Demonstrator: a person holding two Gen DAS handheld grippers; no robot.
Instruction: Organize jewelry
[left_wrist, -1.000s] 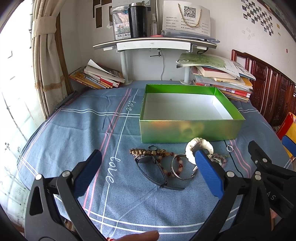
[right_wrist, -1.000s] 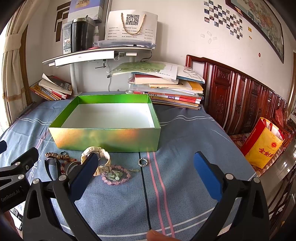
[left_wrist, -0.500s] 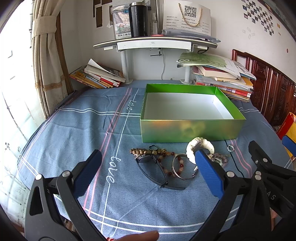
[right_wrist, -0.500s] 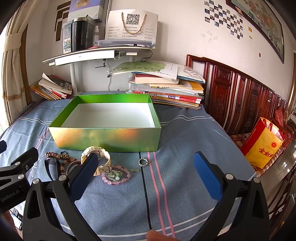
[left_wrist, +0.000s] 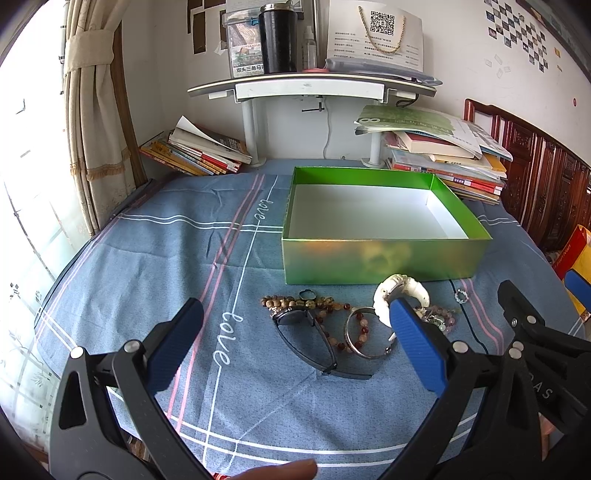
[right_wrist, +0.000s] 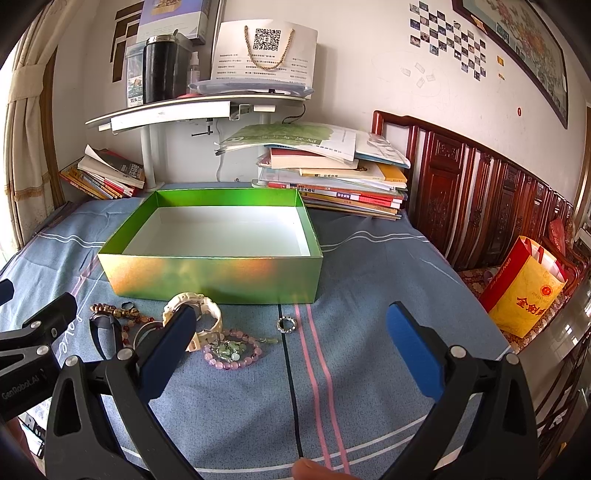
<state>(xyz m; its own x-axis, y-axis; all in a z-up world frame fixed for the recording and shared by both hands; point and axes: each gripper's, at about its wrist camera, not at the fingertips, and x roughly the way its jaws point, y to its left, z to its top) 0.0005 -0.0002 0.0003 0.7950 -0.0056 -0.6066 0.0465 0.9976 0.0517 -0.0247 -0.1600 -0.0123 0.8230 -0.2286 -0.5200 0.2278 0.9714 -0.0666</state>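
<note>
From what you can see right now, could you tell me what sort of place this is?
Probably a bedroom at home: a carved wooden headboard, a blue bedsheet as the work surface, and stacked books under a small shelf.

The word "love" is stitched in white on the blue bedspread; a white paper bag carries a QR code.

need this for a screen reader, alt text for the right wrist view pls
Open right gripper hovers over a blue cloth above jewelry: a white watch, pink bead bracelet and small ring, before an empty green box.
</note>
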